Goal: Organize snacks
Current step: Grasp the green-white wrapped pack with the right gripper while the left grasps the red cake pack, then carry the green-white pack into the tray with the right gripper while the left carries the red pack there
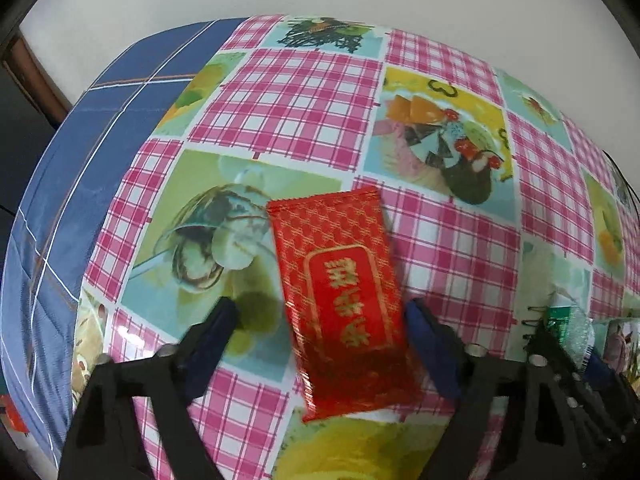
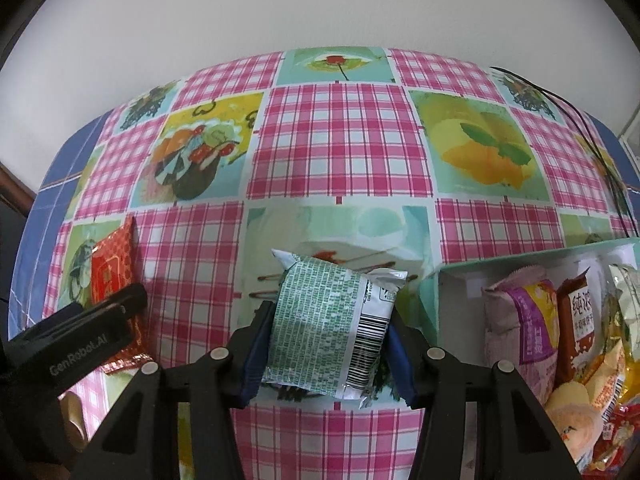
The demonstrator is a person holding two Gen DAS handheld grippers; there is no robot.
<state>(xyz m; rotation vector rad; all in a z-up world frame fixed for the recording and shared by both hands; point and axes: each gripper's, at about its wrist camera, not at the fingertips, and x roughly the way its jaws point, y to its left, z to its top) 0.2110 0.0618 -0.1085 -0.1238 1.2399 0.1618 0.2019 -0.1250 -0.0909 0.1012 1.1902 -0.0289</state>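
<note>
A red snack packet with gold lettering (image 1: 344, 296) lies flat on the checked tablecloth (image 1: 304, 112), between the fingers of my left gripper (image 1: 324, 320), which is open around it with gaps on both sides. The packet also shows at the left of the right wrist view (image 2: 112, 276), partly behind the left gripper's body. My right gripper (image 2: 326, 344) is shut on a green and white snack packet (image 2: 328, 324) and holds it above the table, left of the box.
A white box (image 2: 452, 312) with teal walls stands at the right, holding several snack packets (image 2: 520, 328). A black cable (image 2: 600, 152) runs along the table's far right. The blue table edge (image 1: 68, 184) lies at the left. The wall is behind.
</note>
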